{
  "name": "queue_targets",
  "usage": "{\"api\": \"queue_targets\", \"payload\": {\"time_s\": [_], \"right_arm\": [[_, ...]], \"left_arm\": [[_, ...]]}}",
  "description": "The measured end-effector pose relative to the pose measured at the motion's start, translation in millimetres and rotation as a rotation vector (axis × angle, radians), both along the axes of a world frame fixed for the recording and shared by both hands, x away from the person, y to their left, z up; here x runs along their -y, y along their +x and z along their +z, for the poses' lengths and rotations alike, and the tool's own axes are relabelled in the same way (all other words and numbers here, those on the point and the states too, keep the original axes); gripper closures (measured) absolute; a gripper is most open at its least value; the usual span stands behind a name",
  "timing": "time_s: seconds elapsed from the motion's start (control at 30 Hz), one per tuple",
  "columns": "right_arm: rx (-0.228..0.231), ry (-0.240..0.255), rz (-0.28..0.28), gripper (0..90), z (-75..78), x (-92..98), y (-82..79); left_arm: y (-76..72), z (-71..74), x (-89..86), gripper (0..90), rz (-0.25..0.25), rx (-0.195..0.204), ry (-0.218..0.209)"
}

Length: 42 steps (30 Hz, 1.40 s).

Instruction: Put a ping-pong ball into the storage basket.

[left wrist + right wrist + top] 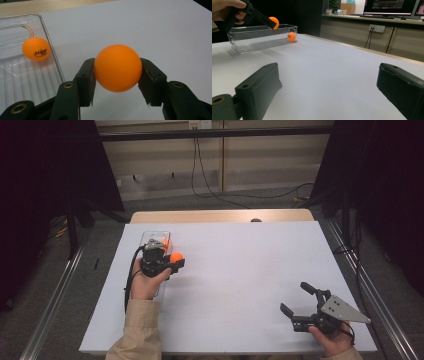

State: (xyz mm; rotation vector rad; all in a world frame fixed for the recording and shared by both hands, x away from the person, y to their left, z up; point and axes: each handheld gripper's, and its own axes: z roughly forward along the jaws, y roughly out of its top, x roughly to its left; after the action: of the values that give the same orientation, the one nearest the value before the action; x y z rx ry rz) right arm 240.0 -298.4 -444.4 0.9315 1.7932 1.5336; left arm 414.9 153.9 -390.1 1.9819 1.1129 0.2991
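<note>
Ball (pixel 117 68) is clamped between the left gripper (pixel 172 261) jaws, pads pressing its two sides, held clear above the white table (pixel 240 270). It sits just beside the right-hand wall of the clear tray (pixel 48 35), not over it. A second ball (pixel 36 49), with printed logo, rests inside the tray near its far end, by the handle cut-out; the right gripper view places it (pixel 291 36) against the end wall.

Right gripper (pixel 299 303) rests at the near right of the table, well apart from the tray, jaws wide, nothing between them.

Step in hand, as judged: carrying the held ball, either into or out of the tray; direction cannot be told. If into: shift the left gripper sideways until the ball is over the tray floor, lower, then open. Risk: a light ball bounces or rolls on release, so release low.
</note>
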Motion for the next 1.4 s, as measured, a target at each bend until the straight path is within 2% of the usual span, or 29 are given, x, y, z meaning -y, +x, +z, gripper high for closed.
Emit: {"api": "queue_targets", "payload": {"time_s": [1.4], "right_arm": [[0.001, 0.002, -0.001, 4.0, 0.3, -0.1, -0.2]], "left_arm": [[-1.3, 3.8, -22.2, 50.8, 0.063, 0.027, 0.015]]}}
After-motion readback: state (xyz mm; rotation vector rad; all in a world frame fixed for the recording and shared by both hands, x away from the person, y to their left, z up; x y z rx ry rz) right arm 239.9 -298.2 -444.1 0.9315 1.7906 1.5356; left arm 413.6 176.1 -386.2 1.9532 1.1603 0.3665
